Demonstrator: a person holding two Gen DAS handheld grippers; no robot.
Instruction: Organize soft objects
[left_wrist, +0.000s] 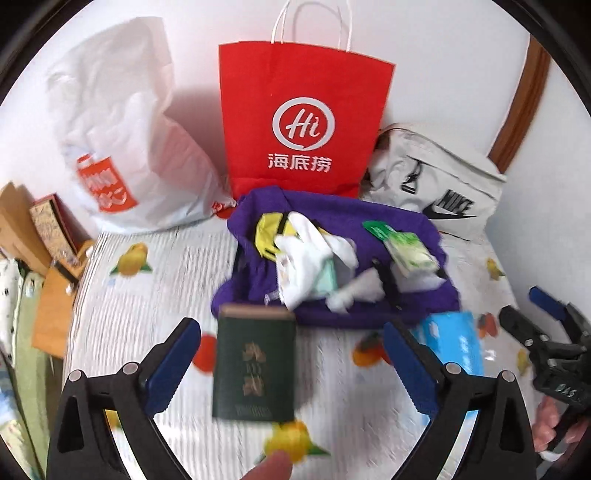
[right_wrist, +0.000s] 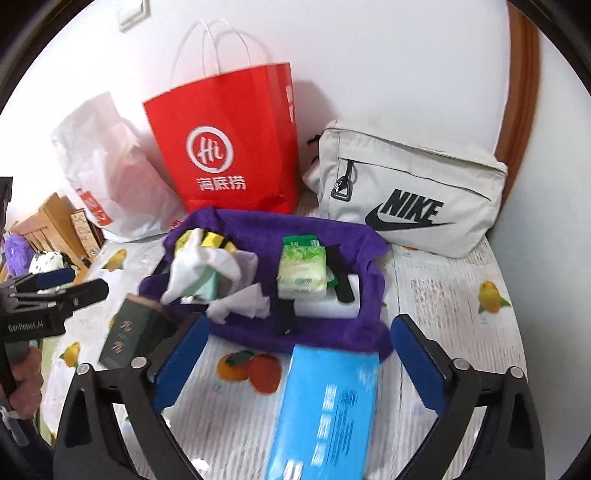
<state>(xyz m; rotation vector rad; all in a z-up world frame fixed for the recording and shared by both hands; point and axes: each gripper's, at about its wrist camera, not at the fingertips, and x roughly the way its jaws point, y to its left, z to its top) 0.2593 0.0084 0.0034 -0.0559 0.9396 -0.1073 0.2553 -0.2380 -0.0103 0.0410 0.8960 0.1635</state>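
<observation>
Both tools stand wide open with nothing between their pads: the left tool (left_wrist: 291, 369) frames a dark green box (left_wrist: 255, 363) lying on the fruit-printed cover, the right tool (right_wrist: 295, 363) a blue pack (right_wrist: 325, 410); neither is touched. The soft things lie heaped on a purple cloth (right_wrist: 258, 225) near the middle of the bed (right_wrist: 461, 295), apparently spread to gather them: a white crumpled cloth (right_wrist: 207, 262), a yellow-and-black item (right_wrist: 218, 238) and a green-labelled wipe pack (right_wrist: 301, 267). Along the far edge, against the wall, stand three candidate containers: a white plastic bag (left_wrist: 122, 147), a red paper bag (left_wrist: 303, 122) printed "Hi 海底捞", and a pale pouch (right_wrist: 410, 192) marked "NIKE". The green box's gold characters are too blurred to read.
</observation>
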